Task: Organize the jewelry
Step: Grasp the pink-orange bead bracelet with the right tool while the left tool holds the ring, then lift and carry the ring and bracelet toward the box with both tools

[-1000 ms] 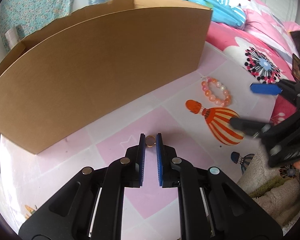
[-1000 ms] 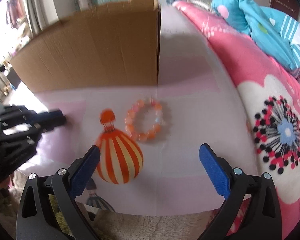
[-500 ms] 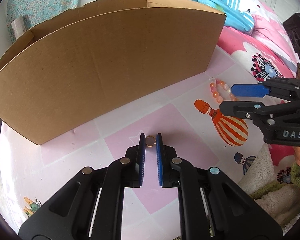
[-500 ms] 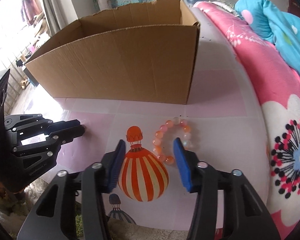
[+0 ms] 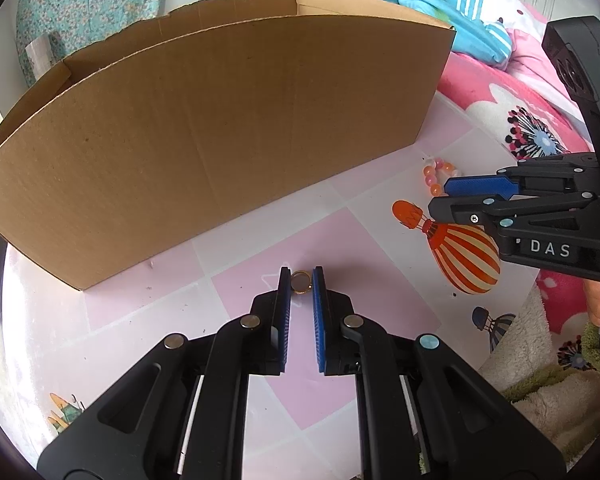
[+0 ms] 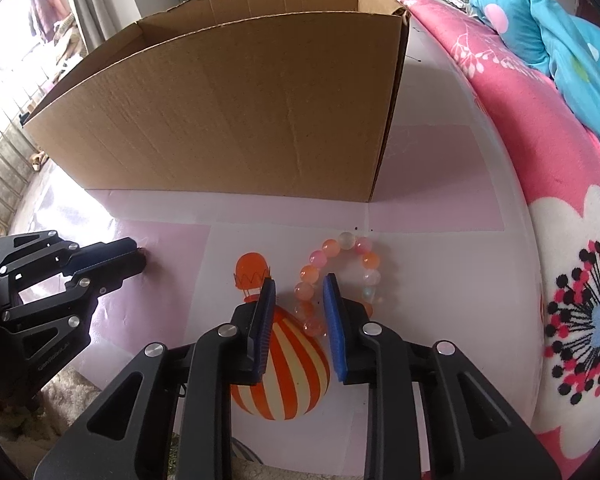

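Left gripper (image 5: 301, 282) closed down to a narrow gap, a small gold ring (image 5: 301, 281) pinched upright between the tips of its blue pads (image 5: 285, 308). Just beyond the fingertips, a pink-and-white checked mat (image 5: 172, 300); further ahead, the long brown wall of an open cardboard box (image 5: 228, 136), well apart from the ring.

Right gripper (image 6: 299, 286) narrowed but not fully closed, one side of a bracelet (image 6: 342, 276) of orange, pink and pale beads lying between its fingertips. Cannot tell whether the pads (image 6: 332, 312) press the beads or only straddle them. Rest of the bead loop curving out past the right fingertip, flat on the mat. Under and left of the fingers, a printed orange-striped balloon (image 6: 284, 376). Pink flowered blanket (image 6: 572, 288) off to the right of the fingers.
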Tool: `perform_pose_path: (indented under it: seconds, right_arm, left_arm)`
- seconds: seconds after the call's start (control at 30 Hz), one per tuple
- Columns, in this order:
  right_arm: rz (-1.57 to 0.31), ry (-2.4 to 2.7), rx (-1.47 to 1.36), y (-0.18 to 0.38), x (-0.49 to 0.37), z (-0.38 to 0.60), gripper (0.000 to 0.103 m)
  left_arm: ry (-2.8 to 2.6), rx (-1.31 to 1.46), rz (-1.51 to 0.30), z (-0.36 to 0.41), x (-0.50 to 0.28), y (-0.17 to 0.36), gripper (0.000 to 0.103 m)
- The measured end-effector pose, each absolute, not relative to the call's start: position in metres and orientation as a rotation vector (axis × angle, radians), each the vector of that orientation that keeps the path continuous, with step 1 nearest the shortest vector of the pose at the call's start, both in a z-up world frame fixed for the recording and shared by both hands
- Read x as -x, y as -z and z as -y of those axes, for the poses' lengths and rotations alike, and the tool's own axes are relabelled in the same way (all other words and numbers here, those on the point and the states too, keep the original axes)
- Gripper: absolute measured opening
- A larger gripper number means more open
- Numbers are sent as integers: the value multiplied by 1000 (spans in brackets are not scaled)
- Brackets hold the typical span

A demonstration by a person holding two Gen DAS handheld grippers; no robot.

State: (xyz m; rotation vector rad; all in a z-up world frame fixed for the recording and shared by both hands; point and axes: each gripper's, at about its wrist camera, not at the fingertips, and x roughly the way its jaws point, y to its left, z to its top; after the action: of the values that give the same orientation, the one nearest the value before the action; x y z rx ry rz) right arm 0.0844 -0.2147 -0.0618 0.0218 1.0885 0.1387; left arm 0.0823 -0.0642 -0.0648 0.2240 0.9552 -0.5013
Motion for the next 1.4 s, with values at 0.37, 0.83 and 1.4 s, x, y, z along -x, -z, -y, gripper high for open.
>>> perform_pose_path:
  seconds: [0.37,0.83,1.4]
  right_arm:
    - [-1080,-121,-40,62,-87,213,10]
    - [-991,-313,-579,49,-82,272,10]
    - [-955,-342,-719,54,-72,290,10]
  left_arm:
    - [501,-208,-957,60,-83,65,10]
    - [508,-155,-928,49,-84,66,10]
    - [471,-171,-947,57,-85,64,10]
